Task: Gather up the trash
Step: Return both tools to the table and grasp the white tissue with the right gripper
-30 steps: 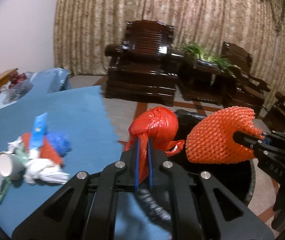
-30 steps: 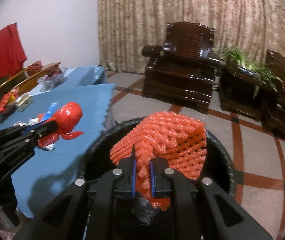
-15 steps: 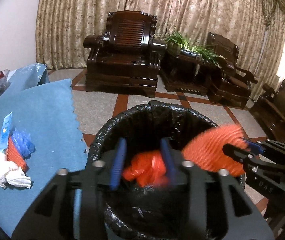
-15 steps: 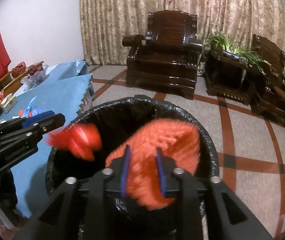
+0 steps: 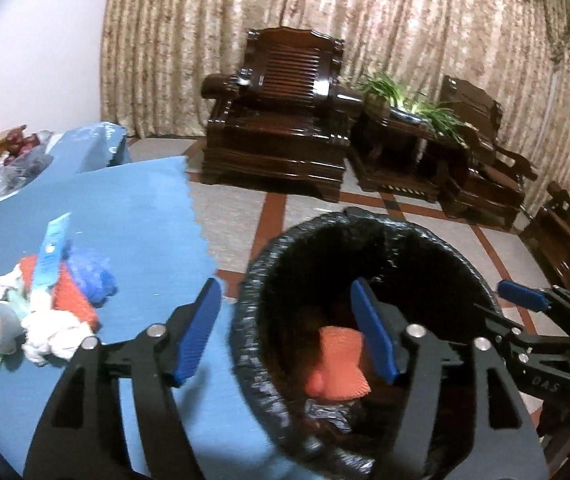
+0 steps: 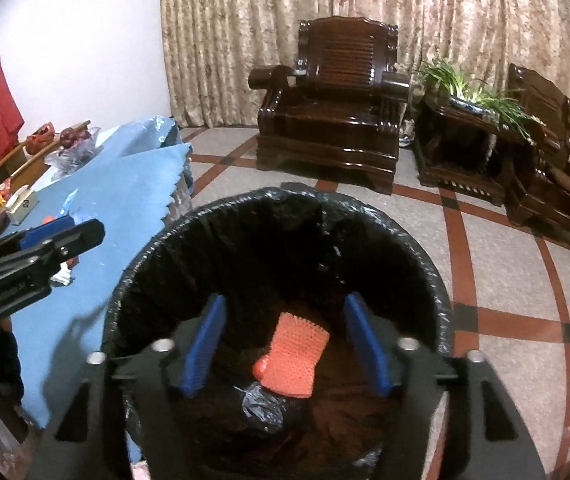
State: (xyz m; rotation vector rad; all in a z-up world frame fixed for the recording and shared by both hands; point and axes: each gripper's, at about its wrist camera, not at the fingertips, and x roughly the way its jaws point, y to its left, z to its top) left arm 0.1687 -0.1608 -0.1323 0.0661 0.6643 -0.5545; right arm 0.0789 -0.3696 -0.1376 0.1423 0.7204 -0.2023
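A round bin lined with a black bag [image 5: 269, 256] [image 6: 153, 248] stands beside the blue-clothed table [image 5: 133, 208] [image 6: 125, 192]. An orange foam net [image 5: 339, 364] [image 6: 293, 360] lies at its bottom. My left gripper [image 5: 289, 332] is open and empty, straddling the bin's left rim; it also shows in the right wrist view [image 6: 61, 236]. My right gripper [image 6: 285, 344] is open and empty over the bin's mouth; it also shows in the left wrist view [image 5: 525, 300]. A trash pile [image 5: 45, 304] of tissue, a paper cup, blue and red bits lies on the table.
A dark wooden armchair [image 5: 281, 120] [image 6: 333, 112], a side table with a plant [image 5: 405, 136] [image 6: 473, 128] and a second chair [image 5: 489, 160] stand by the curtain. A small box [image 6: 21, 204] and bagged items [image 6: 69, 148] lie on the far table.
Both grippers opened over the bin. The red bag and the orange foam net dropped inside. The left gripper shifted a little left, over the rim.
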